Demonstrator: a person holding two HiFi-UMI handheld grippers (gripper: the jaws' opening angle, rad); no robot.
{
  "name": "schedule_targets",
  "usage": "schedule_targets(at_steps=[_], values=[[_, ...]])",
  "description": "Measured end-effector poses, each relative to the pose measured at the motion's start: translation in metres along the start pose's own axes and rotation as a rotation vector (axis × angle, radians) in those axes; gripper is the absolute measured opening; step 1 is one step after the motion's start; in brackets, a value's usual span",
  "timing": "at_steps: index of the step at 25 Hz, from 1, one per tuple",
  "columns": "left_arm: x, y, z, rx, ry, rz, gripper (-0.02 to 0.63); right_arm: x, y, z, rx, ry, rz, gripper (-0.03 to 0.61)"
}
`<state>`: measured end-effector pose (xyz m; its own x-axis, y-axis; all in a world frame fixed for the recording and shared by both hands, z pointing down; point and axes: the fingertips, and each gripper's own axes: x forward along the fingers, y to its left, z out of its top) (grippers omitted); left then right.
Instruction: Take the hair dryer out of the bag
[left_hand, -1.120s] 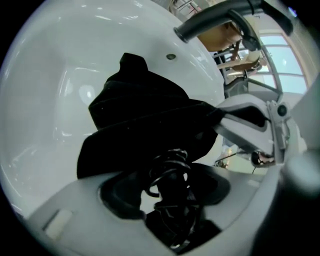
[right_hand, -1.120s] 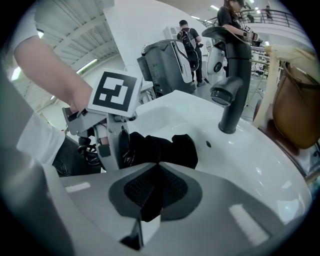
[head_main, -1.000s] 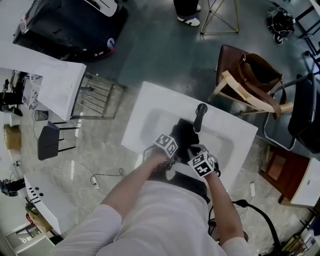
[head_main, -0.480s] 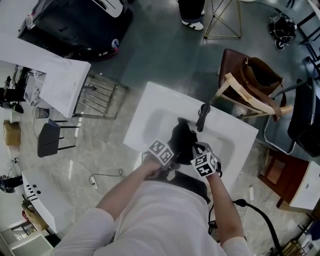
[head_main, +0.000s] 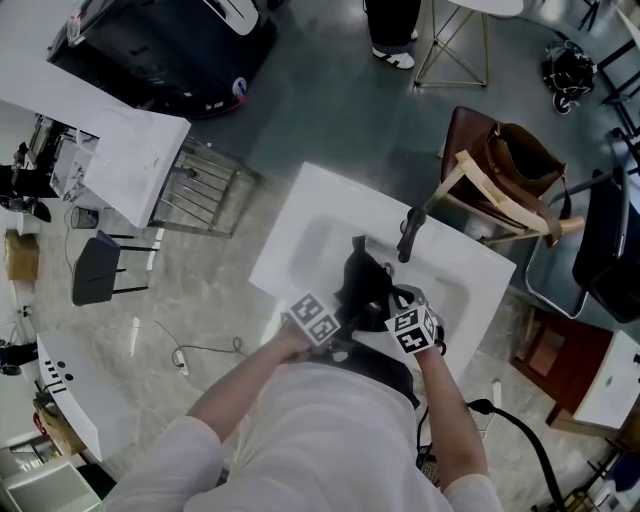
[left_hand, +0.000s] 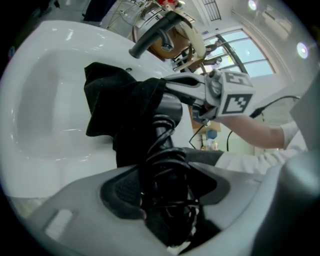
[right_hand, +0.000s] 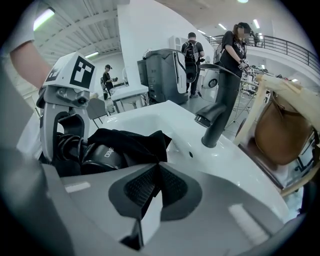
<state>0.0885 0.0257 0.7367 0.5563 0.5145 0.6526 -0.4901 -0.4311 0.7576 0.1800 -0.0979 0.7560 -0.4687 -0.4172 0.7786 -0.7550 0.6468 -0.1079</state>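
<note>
A black cloth bag (head_main: 360, 278) lies in the white sink basin (head_main: 318, 238). The dark hair dryer (left_hand: 169, 111) sticks out of the bag (left_hand: 124, 105), its cord wound round the handle. My left gripper (left_hand: 167, 192) has its jaws wide apart, closed on that handle and cord bundle. In the right gripper view the dryer's barrel (right_hand: 102, 155) shows under the edge of the bag (right_hand: 132, 141). My right gripper (right_hand: 157, 182) is shut on a corner of the bag, just right of the left gripper (right_hand: 65, 115). In the head view both grippers (head_main: 322, 325) (head_main: 405, 318) sit at the basin's near edge.
A dark faucet (head_main: 408, 232) stands at the basin's far rim. A wooden chair with a brown handbag (head_main: 515, 155) is at the right, beyond the sink. A white table (head_main: 120, 150) and a rack are to the left. People stand by grey machines (right_hand: 165, 75) farther off.
My left gripper has pulled up and back toward the person with the dryer, drawing it further out of the bag. The right gripper has stayed put on the bag.
</note>
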Motion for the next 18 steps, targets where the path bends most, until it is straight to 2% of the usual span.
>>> schedule_targets(at_steps=[18], values=[[-0.003,-0.051,-0.042,0.260,-0.033,-0.166,0.268,-0.011,0.012,-0.007,0.064,-0.011,-0.008,0.012]])
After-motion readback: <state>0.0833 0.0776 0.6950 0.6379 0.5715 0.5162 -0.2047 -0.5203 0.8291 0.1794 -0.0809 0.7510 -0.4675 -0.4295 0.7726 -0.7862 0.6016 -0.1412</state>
